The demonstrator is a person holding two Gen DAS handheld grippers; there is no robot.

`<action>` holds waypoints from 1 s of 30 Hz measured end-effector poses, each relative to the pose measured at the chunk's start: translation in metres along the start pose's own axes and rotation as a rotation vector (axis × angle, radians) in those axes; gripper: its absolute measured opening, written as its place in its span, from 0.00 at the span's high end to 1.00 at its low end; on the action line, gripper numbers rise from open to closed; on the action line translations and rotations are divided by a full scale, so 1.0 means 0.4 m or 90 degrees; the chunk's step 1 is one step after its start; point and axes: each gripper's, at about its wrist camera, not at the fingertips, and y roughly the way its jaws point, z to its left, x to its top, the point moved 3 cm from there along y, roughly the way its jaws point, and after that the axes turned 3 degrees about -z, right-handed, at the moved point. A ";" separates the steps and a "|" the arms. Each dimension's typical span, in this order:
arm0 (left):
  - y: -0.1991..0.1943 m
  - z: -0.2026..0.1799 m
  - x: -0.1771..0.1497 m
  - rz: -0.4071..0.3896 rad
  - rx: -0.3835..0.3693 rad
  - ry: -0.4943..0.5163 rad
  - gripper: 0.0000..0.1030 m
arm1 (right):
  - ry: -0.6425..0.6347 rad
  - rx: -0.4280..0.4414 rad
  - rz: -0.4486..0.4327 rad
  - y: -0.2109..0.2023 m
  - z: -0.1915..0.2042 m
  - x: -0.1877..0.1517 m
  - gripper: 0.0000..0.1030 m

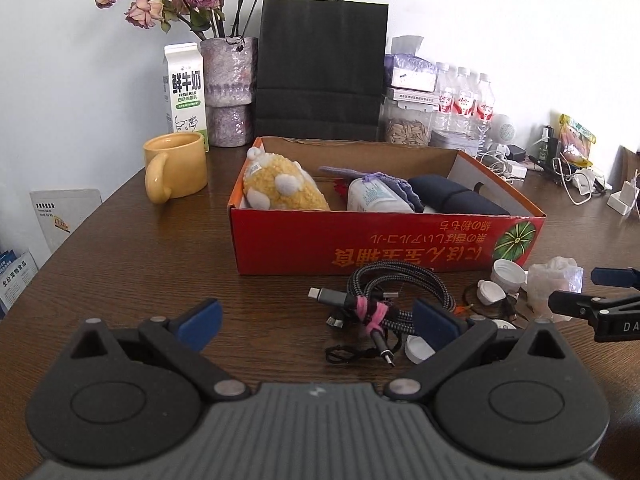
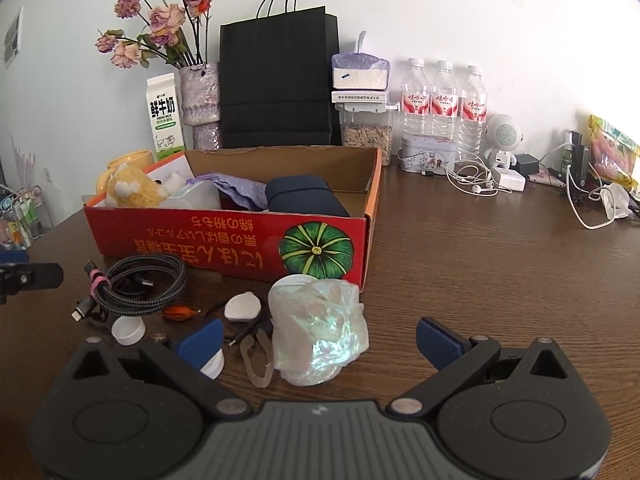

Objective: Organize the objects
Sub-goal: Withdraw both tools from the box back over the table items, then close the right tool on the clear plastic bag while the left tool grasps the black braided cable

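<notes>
Right tongs (image 2: 318, 338) spread wide — iridescent plastic wrap (image 2: 318, 334) between them, red box (image 2: 224, 246) beyond.

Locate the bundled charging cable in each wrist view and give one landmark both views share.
Left wrist: the cable bundle lies centre-right, in front of the red box, just beyond the open left claw.
Right wrist: the cable bundle lies far left, in front of the box.
Shared landmark: the red box.

Dark wood counter (image 1: 152, 264): red box (image 1: 360, 246) centre frame, yellow mug (image 1: 176, 172) upper left, braided cable bundle (image 1: 384, 296) below box, iridescent bag (image 2: 320, 336) lower centre
</notes>
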 end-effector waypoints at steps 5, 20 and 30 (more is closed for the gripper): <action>0.006 -0.010 0.000 0.009 -0.003 0.005 0.00 | 0.018 0.020 0.012 0.030 -0.012 0.004 0.17; 0.040 -0.067 0.020 0.021 -0.021 0.043 0.00 | 0.025 0.027 -0.061 0.014 -0.023 -0.003 0.62; 0.114 -0.141 0.061 0.071 -0.069 0.142 0.00 | 0.032 0.009 -0.103 -0.012 -0.036 -0.004 0.63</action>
